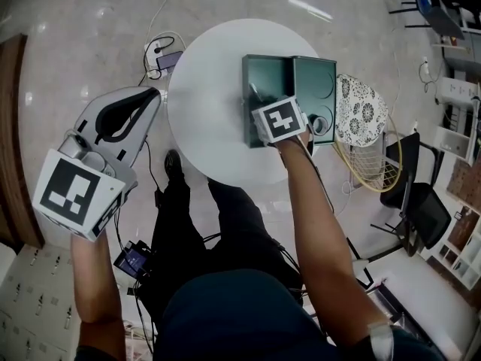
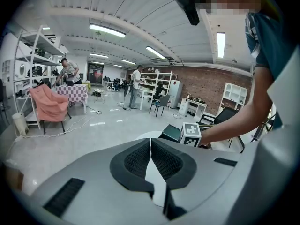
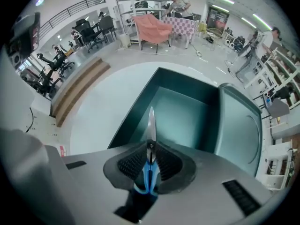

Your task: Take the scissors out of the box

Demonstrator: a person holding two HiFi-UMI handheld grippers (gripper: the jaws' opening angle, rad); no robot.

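My right gripper (image 3: 151, 150) points straight down, and its ribbed black rubber pads are clamped on the scissors (image 3: 151, 125). The glossy blue plastic handles sit pinched between the pads. The slim steel blades, closed together into one narrow point, stick out beyond the jaw tips into the box (image 3: 140, 108) just below. I cannot tell whether the blade tip touches the box floor. The box is a dark teal rectangle with straight, smooth matte walls and a flat bare bottom. It lies directly under the jaws, and its lid (image 3: 240, 125) is folded out flat on the far side of the hinge, with a faint raised ring moulded into it. The grey body of the gripper is smooth, hard plastic. Its cube with black-and-white square markers hides the jaws from my head view. Beneath the box, around the tool, spreads the round table (image 3: 101, 109), white, smooth and slightly shiny. My left gripper (image 2: 150, 146) is held well away from the right one, off the table's edge and over the polished grey floor. Its ribbed black pads meet in a thin seam with nothing between them.
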